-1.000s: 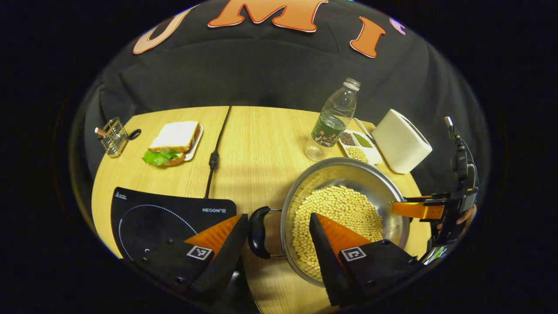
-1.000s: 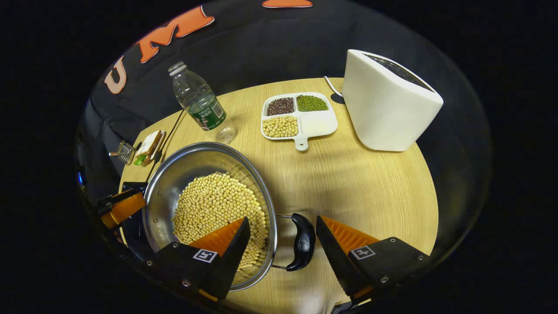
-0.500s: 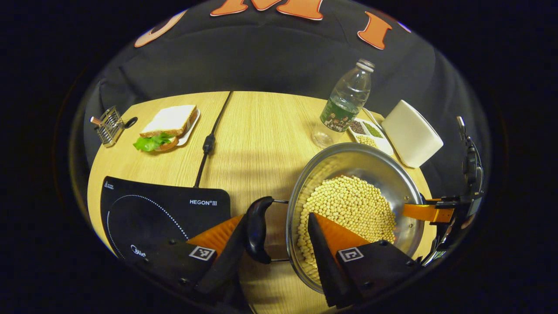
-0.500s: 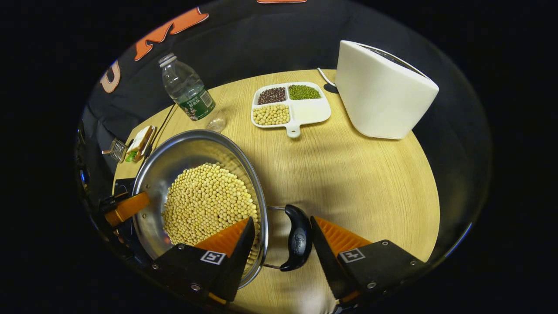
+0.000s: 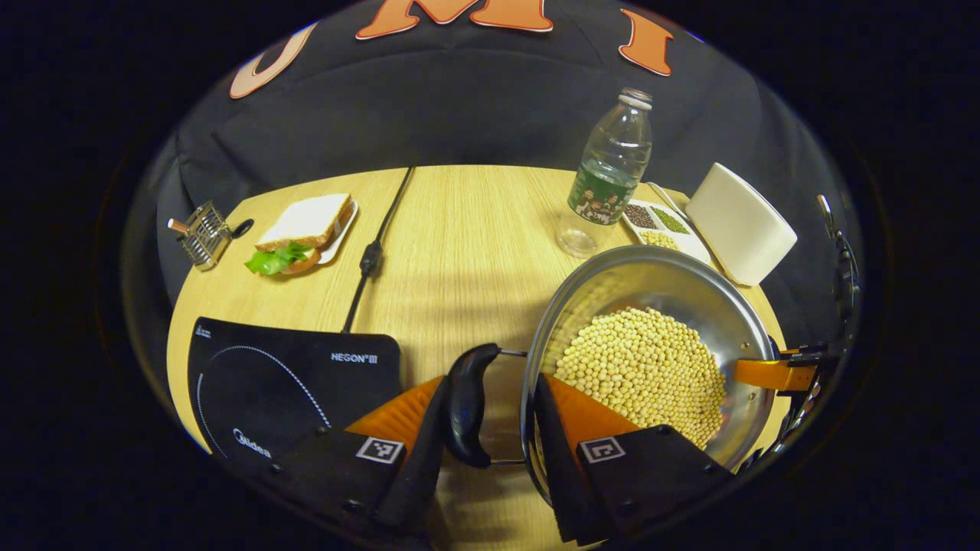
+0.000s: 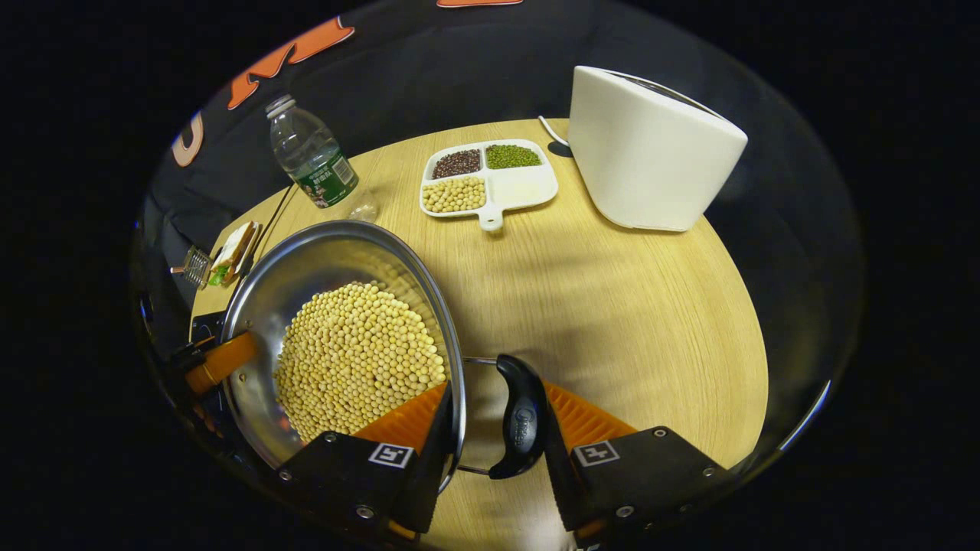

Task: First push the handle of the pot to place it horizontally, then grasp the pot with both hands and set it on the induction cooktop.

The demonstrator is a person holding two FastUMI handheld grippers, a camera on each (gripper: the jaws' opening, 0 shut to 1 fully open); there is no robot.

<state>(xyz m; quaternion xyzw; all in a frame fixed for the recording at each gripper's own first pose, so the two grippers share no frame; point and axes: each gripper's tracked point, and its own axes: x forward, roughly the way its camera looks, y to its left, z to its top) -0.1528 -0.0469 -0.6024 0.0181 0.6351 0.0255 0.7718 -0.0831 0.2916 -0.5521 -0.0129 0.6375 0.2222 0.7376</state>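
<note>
A steel pot (image 5: pixel 612 283) full of soybeans (image 5: pixel 651 367) sits at the near right of the wooden table, its two black side handles lying level. My left gripper (image 5: pixel 490 383) is shut on the left handle (image 5: pixel 467 405), one finger outside the handle and the other inside the rim. My right gripper (image 6: pixel 496 386) is shut the same way on the right handle (image 6: pixel 521 417) of the pot (image 6: pixel 306 268). The black induction cooktop (image 5: pixel 283 375) lies to the pot's left. Whether the pot is off the table I cannot tell.
Behind the pot stand a plastic bottle (image 5: pixel 609 184), a white divided dish of beans (image 6: pixel 490 176) and a white toaster (image 6: pixel 651 161). A sandwich on a plate (image 5: pixel 302 233), a small wire rack (image 5: pixel 203 233) and the cooktop's cord (image 5: pixel 375 252) lie at the far left.
Both grippers have narrowed from open onto the pot's handles, each with one finger inside the rim. Both views have shifted slightly around the pot.
</note>
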